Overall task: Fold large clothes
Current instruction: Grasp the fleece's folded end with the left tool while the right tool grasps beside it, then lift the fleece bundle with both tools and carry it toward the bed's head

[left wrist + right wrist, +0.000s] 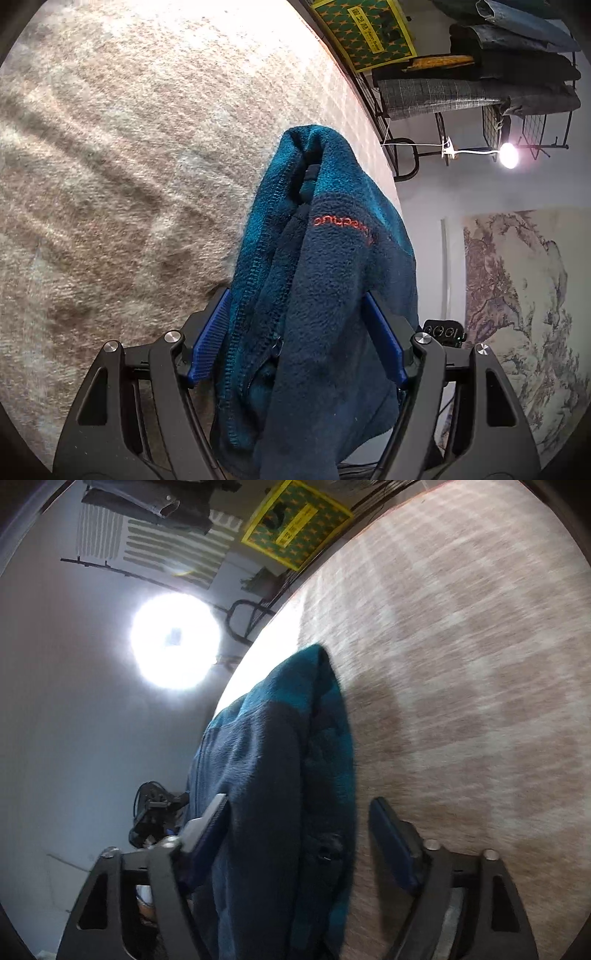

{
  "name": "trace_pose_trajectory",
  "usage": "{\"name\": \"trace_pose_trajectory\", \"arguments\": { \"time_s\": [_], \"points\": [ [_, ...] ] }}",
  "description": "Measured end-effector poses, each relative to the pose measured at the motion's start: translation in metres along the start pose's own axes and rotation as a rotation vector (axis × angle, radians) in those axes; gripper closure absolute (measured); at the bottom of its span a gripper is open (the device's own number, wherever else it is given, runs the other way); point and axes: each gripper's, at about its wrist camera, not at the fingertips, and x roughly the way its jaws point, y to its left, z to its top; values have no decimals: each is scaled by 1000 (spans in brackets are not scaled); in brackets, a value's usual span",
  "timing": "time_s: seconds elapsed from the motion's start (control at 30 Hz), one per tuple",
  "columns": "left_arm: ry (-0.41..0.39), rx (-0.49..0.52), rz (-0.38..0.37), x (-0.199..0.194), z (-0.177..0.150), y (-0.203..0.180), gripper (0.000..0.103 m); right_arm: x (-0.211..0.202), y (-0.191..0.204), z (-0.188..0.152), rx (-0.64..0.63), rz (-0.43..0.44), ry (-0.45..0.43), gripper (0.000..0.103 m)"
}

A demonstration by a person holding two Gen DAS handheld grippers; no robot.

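Mid-fold: the left gripper (299, 339) pinches the fleece jacket (317, 280); the right gripper (299, 834) is spread around it, so next it must clamp before lowering onto the rug (129, 147).

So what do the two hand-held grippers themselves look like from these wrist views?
Both match: the left hand-held gripper and right hand-held gripper have black angular linkage arms with triangular cut-outs and round silver pivot bolts. Each finger ends in a flat blue ribbed pad. On the right one, one pad catches the light and looks pale grey along its edge. No cables, hands or sleeves show.
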Motion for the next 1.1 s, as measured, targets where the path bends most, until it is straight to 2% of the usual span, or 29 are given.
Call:
{"name": "trace_pose_trajectory", "arguments": {
  "time_s": [0.13,0.17,0.27,0.43,0.57,0.73,1.1],
  "points": [
    [-25,44,71,6,-3,-12,42,18,13,1,-36,-21,29,34],
    [-29,59,91,8,-4,-15,48,19,13,1,-34,-25,28,38],
    [-43,107,138,11,-10,-28,54,19,18,2,-38,-51,25,51],
    [-88,261,254,11,-22,-58,61,25,46,9,-135,-165,13,66],
    [-131,368,313,9,-38,-81,63,26,77,6,-233,-273,-4,70],
    [-180,495,342,3,-61,-113,65,19,109,-2,-340,-356,-33,73],
    [-236,685,322,-5,-107,-168,68,-33,149,-16,-484,-483,-146,74]
  ]
}}
